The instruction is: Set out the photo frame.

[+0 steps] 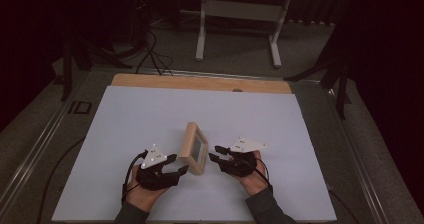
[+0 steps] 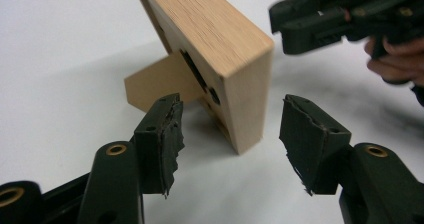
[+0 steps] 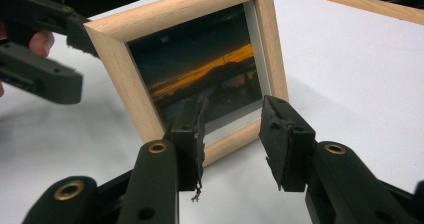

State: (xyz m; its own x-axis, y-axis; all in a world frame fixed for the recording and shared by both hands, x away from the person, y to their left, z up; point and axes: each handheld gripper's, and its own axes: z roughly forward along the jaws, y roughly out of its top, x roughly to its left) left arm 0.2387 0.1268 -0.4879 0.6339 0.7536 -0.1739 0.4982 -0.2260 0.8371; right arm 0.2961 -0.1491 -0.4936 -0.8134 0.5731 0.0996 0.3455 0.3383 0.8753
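The frame (image 1: 194, 148) stands upright near the middle of the white sheet (image 1: 150, 114) that covers the table, propped on its own fold-out stand (image 2: 157, 81) at the back. That prop looks like the reason it holds its slight backward lean with nothing gripping it.

The 2 grippers sit on either side of it, as if lining up for a 2-sided hold. The left gripper (image 2: 230, 134) comes at the back corner with its jaws spread wide, wide enough to take the frame's side edge between them; the corner sits in that gap, but neither pad touches the wood and it holds nothing. The right gripper (image 3: 232, 134) faces the glass side, jaws also apart and empty, aimed at the bottom rail. From its own view the tips overlap the lower part of the picture, though I cannot tell whether they touch it; from above there seems a small gap.

The frame itself is pale, unpainted wood with visible grain and mitred corners, thick from front to back. Behind the glass is a dark photo with an orange streak like a sunset, bordered by a thin pale mat. The back shows a recessed slot with dark fittings, and the stand is plain brown board.
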